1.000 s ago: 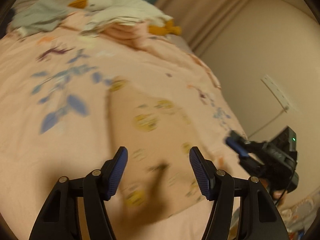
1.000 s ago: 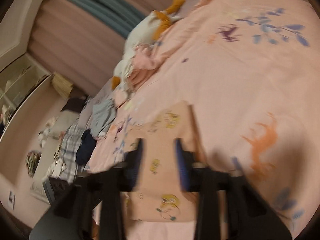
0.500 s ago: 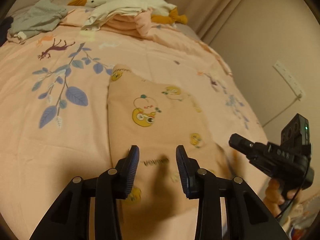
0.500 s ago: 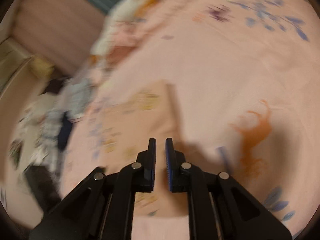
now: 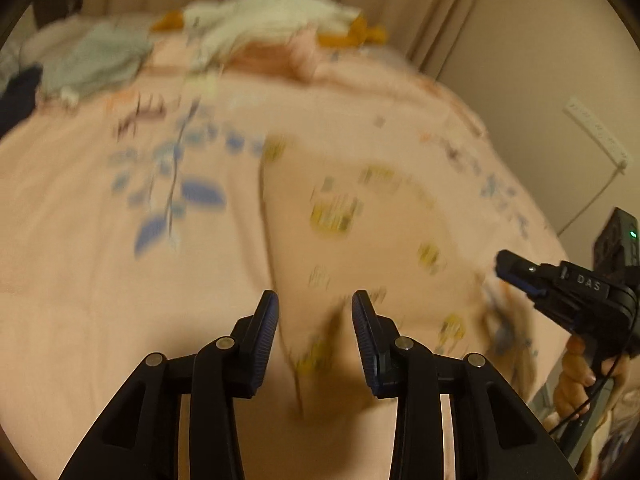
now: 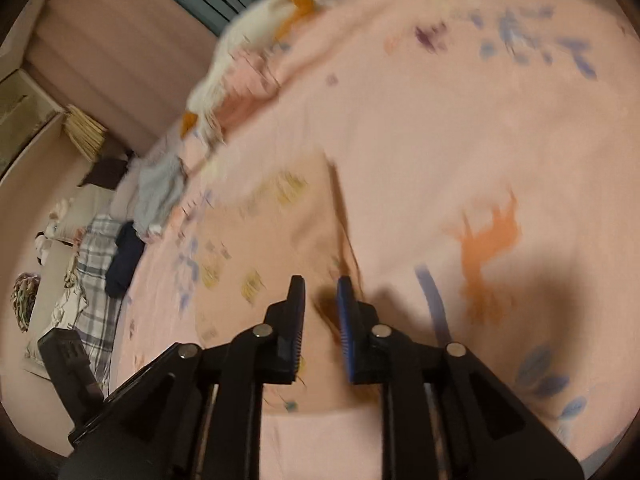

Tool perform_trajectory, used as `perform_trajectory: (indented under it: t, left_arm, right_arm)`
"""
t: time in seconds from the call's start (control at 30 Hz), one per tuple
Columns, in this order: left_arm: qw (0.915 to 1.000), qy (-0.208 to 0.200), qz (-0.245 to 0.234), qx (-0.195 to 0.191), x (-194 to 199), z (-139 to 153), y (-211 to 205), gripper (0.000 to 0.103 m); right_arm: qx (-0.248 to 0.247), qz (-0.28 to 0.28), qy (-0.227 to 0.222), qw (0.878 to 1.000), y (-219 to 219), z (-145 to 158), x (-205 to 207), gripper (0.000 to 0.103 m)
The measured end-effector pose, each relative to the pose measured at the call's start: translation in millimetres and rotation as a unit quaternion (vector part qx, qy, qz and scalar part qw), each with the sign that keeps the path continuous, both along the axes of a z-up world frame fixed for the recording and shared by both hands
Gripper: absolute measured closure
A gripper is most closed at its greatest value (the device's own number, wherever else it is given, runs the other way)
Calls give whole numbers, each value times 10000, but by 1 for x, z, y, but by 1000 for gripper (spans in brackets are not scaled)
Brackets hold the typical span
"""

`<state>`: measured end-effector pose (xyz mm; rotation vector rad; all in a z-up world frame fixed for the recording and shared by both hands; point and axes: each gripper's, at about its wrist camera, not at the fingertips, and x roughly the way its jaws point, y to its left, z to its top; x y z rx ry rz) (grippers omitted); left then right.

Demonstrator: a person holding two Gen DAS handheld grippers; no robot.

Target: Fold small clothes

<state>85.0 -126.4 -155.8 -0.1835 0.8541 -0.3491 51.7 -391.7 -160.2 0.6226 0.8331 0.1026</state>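
A small pink garment (image 5: 352,240) printed with yellow ducks lies spread flat on the pink bedsheet (image 5: 100,300). My left gripper (image 5: 315,296) hovers over its near left edge with the jaws partly apart; the cloth shows through the gap and no pad presses on it. In the right wrist view the same garment (image 6: 280,232) lies left of centre. My right gripper (image 6: 320,280) is above its near right edge, jaws opening, with a narrow gap and nothing pinched. The right gripper (image 5: 516,272) also shows at the right of the left wrist view, held by a hand (image 5: 576,380).
A white plush goose (image 5: 272,16) and a pile of pink clothes (image 5: 280,56) lie at the bed's far end, with a grey-green garment (image 5: 100,60) to their left. A wall with a power strip (image 5: 596,136) runs along the right. Checked bedding (image 6: 96,264) lies beside the bed.
The left jaws have narrowed from wide apart to a medium gap above the garment's edge. The right jaws closed almost fully, then widened a little. Both views have shifted slightly.
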Motion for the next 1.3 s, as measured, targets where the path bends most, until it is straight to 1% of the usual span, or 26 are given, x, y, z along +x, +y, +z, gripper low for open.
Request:
perform_trajectory:
  t: [0.03,0.1,0.13,0.17,0.2,0.27,0.3,0.37,0.47,0.53,0.63,0.73,0.8,0.87,0.9,0.93,0.97,1.0,1.03,1.07,1.1,1.13,1.17,1.2,1.27,1.3]
  left_arm:
    - [9996,-237,-109,138,2,9,-6,67]
    - [9962,-572,-221,620,8,18,-20,67]
    - [9926,-728,-292,931,12,22,-29,69]
    - [9901,-835,-338,1077,16,22,-35,72]
    - [9893,-872,-382,1104,20,21,-37,74]
    - [9903,-821,-542,984,36,16,-42,74]
    - [9914,-705,-586,937,48,9,-44,74]
    - [9922,-506,-543,1004,65,-5,-47,77]
    - [9923,-261,-492,1108,81,-27,-46,77]
    - [9935,-86,-462,1037,87,-35,-47,77]
    - [9921,-229,-428,1154,86,-34,-51,77]
    - [9931,-144,-401,1092,84,-29,-49,77]
    - [9944,27,-342,1004,79,-23,-40,77]
    - [9967,249,-268,722,72,-14,-27,77]
    - [9975,307,-268,580,67,-12,-23,77]
    - [9979,367,-327,418,59,-10,-18,77]
    - [9970,452,-500,376,49,-12,-17,77]
    - [9959,517,-591,443,45,-16,-17,77]
    - [9953,508,-624,541,41,-21,-17,77]
    - [9955,356,-629,620,35,-24,-16,77]
    - [9958,215,-627,631,30,-25,-15,77]
    - [9957,220,-631,643,30,-22,-14,77]
    - [9958,337,-593,608,31,-16,-11,77]
    - [9974,460,-497,251,33,-5,0,77]
    - [9964,396,-334,-678,37,9,23,62]
    - [9943,362,-254,-967,38,11,32,38]
  right_arm:
    - [116,71,-71,9999,-1,2,4,84]
    - [510,338,-197,9979,4,6,25,84]
    - [600,445,-200,9970,11,5,38,84]
    - [609,542,-122,9966,19,5,58,84]
    - [546,584,-30,9968,22,4,70,84]
    - [339,742,111,9966,33,1,101,84]
    - [248,841,87,9961,37,-2,111,84]
    - [140,853,282,9959,46,-16,127,84]
    - [292,879,448,9947,36,-38,135,89]
    - [285,911,622,9935,34,-49,147,95]
    - [593,786,684,9928,26,-54,148,96]
    - [539,819,662,9930,28,-51,146,95]
    - [675,756,621,9929,28,-47,139,91]
    - [672,850,580,9924,31,-34,123,83]
    - [572,978,475,9924,35,-28,116,73]
    - [296,1201,218,9921,41,-16,100,60]
    - [110,1244,95,9921,44,-12,90,55]
    - [-190,1191,26,9927,46,-8,77,43]
    - [-411,1120,91,9928,48,-8,71,33]
    - [-588,1065,340,9920,49,-16,68,33]
    - [-540,1063,521,9915,48,-22,68,33]
    - [-391,1016,717,9915,44,-29,69,34]
    - [-106,867,842,9926,36,-30,66,34]
    - [190,795,762,9937,27,-25,60,34]
    - [481,754,333,9954,10,-7,47,32]
    - [516,677,129,9963,1,0,41,23]
